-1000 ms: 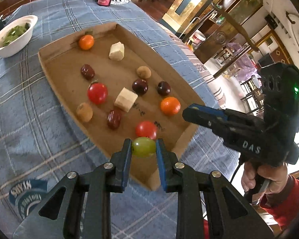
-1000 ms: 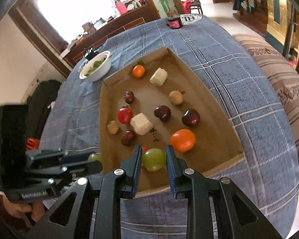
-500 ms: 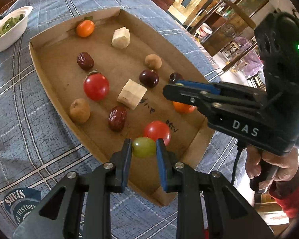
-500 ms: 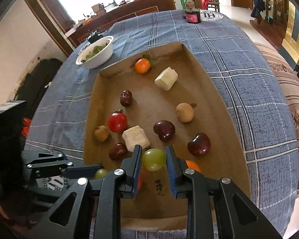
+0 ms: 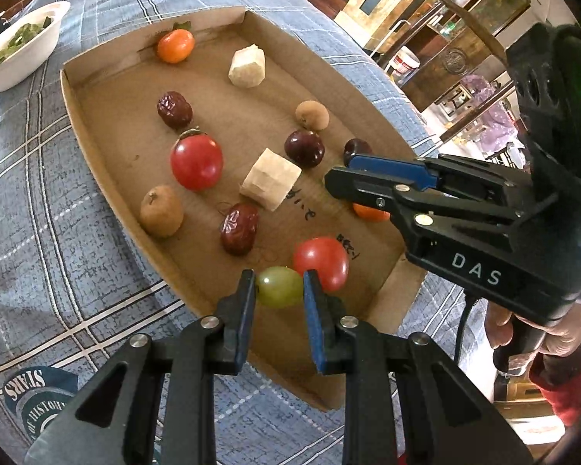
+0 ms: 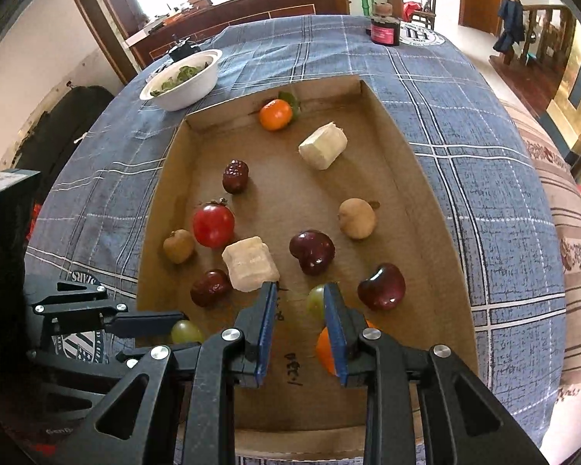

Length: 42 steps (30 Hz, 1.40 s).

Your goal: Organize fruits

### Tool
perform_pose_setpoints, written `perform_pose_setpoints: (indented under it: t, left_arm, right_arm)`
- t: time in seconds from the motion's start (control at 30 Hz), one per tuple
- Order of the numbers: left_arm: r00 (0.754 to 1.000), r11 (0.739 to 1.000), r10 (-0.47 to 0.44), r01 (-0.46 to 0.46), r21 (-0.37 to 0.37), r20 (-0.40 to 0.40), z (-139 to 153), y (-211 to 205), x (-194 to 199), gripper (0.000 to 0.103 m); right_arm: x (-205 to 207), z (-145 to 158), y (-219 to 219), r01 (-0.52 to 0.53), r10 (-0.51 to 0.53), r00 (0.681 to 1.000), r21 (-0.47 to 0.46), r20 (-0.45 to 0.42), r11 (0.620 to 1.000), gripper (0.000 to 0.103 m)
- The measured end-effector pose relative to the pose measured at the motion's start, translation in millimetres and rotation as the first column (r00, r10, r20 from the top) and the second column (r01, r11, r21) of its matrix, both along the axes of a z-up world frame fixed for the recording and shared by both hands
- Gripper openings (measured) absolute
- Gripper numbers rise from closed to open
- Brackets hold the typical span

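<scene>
Gripping a green grape, the left gripper hovers over the tray.

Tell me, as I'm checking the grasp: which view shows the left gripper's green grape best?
Left wrist view: the green grape sits whole, pinched between the left gripper's blue pads. The right wrist view shows only part of it, behind that gripper's black fingers.
</scene>
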<state>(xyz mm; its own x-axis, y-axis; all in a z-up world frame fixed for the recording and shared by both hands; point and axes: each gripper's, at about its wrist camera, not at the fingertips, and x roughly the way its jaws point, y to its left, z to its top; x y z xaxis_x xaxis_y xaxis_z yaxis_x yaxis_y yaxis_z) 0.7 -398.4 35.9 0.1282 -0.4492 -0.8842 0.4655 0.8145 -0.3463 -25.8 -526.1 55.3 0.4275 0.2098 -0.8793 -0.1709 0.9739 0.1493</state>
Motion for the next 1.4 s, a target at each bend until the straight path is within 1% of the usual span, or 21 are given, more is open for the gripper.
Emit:
perform_pose_setpoints:
  t: [0.3,0.37,0.4,0.43,0.47,0.53,0.6,0.67,0.7,0.73,0.77,0.83,0.9,0.97,1.03,1.13,1.23,1.4]
  left_arm:
    - [1.0,1.0,-0.016,0.016,0.016,0.018,0.0,-6.3,-2.9,0.022]
    - [1.0,1.0,-0.019,0.019,0.017,0.022,1.0,-6.5,-4.3,0.024]
    - [1.0,1.0,-0.021,0.02,0.007,0.024,2.3,-6.5,-5.3,0.03]
    - [0.999,1.0,-0.02,0.02,-0.002,0.025,4.0,-6.9,-6.6,0.039]
    - [0.999,1.0,-0.02,0.02,-0.011,0.029,6.0,-6.1,-7.1,0.043]
    - [0.999,1.0,-0.018,0.019,-0.007,0.05,10.4,-6.8,-9.0,0.056]
    - [0.997,1.0,-0.024,0.024,0.003,0.07,13.4,-8.6,-10.1,0.061]
    - [0.997,1.0,-0.025,0.024,0.009,0.078,14.6,-9.0,-10.9,0.061]
    - [0.996,1.0,-0.022,0.022,0.009,0.081,15.2,-8.0,-11.2,0.063]
    - [0.996,1.0,-0.02,0.019,0.01,0.085,16.0,-7.1,-11.3,0.069]
    - [0.996,1.0,-0.017,0.016,0.012,0.088,16.6,-6.4,-11.4,0.071]
    - [0.996,1.0,-0.021,0.021,-0.001,0.086,18.8,-4.5,-12.1,0.082]
    - [0.995,1.0,-0.019,0.018,0.012,0.097,22.2,-5.0,-12.5,0.084]
    - [0.993,0.999,-0.014,0.01,0.036,0.121,25.9,-5.8,-12.9,0.084]
    - [0.99,0.999,-0.008,0.001,0.053,0.138,28.5,-6.5,-12.2,0.084]
    - [0.986,0.997,0.007,-0.019,0.072,0.168,32.8,-4.2,-11.4,0.084]
    - [0.979,0.994,0.024,-0.045,0.1,0.201,38.4,-2.5,-10.8,0.084]
    - [0.964,0.987,-0.007,-0.035,0.154,0.267,47.2,-6.8,-15.4,0.084]
  right_arm:
    - [-6.0,8.1,1.4,0.009,-0.009,1.0,0.006,0.013,1.0,0.028]
    - [-8.6,10.4,0.7,0.013,-0.013,1.0,0.005,0.016,1.0,0.028]
    - [-10.7,11.5,0.3,0.016,-0.017,1.0,0.006,0.019,1.0,0.028]
    - [-12.3,12.6,-0.2,0.02,-0.02,1.0,0.008,0.021,1.0,0.028]
    - [-13.6,13.8,-0.9,0.024,-0.025,0.999,0.012,0.023,1.0,0.028]
    - [-17.1,16.0,-2.4,0.035,-0.036,0.999,0.016,0.028,0.999,0.029]
    - [-20.7,18.2,-3.9,0.048,-0.048,0.998,0.022,0.033,0.999,0.031]
    - [-24.1,20.4,-5.5,0.06,-0.061,0.997,0.03,0.036,0.998,0.031]
    - [-26.3,21.7,-6.6,0.068,-0.069,0.997,0.033,0.04,0.997,0.033]
    - [-28.4,22.9,-7.4,0.073,-0.075,0.996,0.035,0.043,0.997,0.035]
    - [-29.7,23.9,-8.2,0.077,-0.079,0.996,0.036,0.045,0.996,0.036]
    - [-33.6,25.4,-10.3,0.09,-0.091,0.995,0.038,0.049,0.995,0.039]
    - [-37.9,27.7,-13.3,0.104,-0.106,0.993,0.044,0.05,0.994,0.04]
    - [-43.3,30.5,-16.2,0.121,-0.123,0.991,0.051,0.056,0.991,0.044]
    - [-48.7,33.5,-19.5,0.14,-0.144,0.987,0.059,0.069,0.988,0.056]
    - [-55.9,38.1,-25.5,0.173,-0.178,0.981,0.068,0.08,0.983,0.059]
    - [-61.9,41.0,-31.6,0.203,-0.209,0.975,0.075,0.079,0.976,0.065]
    - [-73.5,43.3,-32.1,0.215,-0.218,0.973,0.051,0.079,0.975,0.078]
